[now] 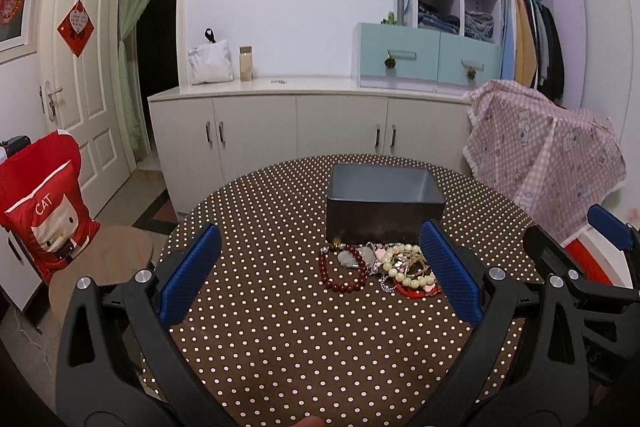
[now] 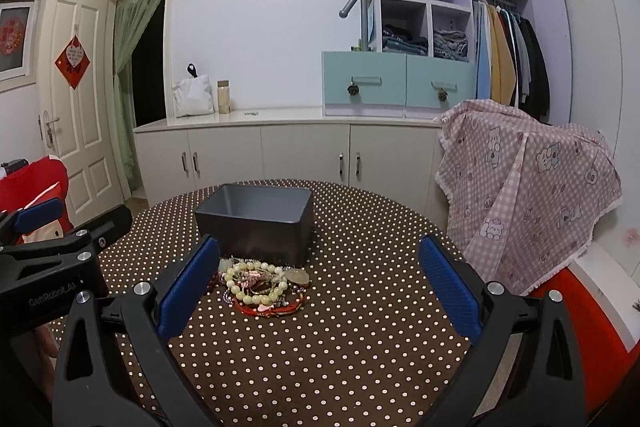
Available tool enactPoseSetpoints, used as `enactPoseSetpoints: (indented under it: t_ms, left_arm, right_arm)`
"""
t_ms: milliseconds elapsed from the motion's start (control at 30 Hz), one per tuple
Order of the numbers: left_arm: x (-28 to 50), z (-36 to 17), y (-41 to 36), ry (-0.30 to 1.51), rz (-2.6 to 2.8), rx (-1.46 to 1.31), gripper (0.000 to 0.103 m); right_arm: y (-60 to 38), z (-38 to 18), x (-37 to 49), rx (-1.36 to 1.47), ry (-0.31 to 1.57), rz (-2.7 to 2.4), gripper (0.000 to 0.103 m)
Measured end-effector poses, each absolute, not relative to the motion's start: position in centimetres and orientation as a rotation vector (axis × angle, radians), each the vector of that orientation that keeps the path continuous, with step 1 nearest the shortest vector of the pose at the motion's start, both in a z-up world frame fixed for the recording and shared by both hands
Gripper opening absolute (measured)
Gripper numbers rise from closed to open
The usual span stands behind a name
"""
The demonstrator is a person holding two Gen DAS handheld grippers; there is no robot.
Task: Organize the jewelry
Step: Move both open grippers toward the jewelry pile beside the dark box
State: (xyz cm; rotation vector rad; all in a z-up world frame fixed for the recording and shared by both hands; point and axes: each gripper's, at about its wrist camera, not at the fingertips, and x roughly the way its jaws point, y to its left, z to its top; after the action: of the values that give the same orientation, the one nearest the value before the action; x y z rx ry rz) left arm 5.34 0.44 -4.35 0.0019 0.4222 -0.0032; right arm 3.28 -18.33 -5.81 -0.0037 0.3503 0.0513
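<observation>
Grey box [image 2: 256, 217] on the polka-dot table [image 2: 360, 327], heap of beaded bracelets [image 2: 262, 285] touching its near side, left gripper [image 1: 318, 281] and right gripper [image 2: 320, 285] both spread wide, holding nothing.

A round table [image 1: 280, 327] covered in a brown cloth with white polka dots is filling the lower centre of both views. A dark grey open box [image 1: 384, 205] is sitting on it towards the far side. A tangle of beaded bracelets [image 1: 380, 269] is lying just in front of the box.
</observation>
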Motion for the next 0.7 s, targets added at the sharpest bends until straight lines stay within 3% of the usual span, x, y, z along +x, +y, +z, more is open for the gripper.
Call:
enactPoseSetpoints:
  t_ms: [700]
  left_arm:
    - [10.2, -8.8, 2.1, 0.666, -0.052, -0.008, 0.097]
  right_arm:
    - [-18.7, -9.9, 8.4, 0.015, 0.552, 0.091, 0.095]
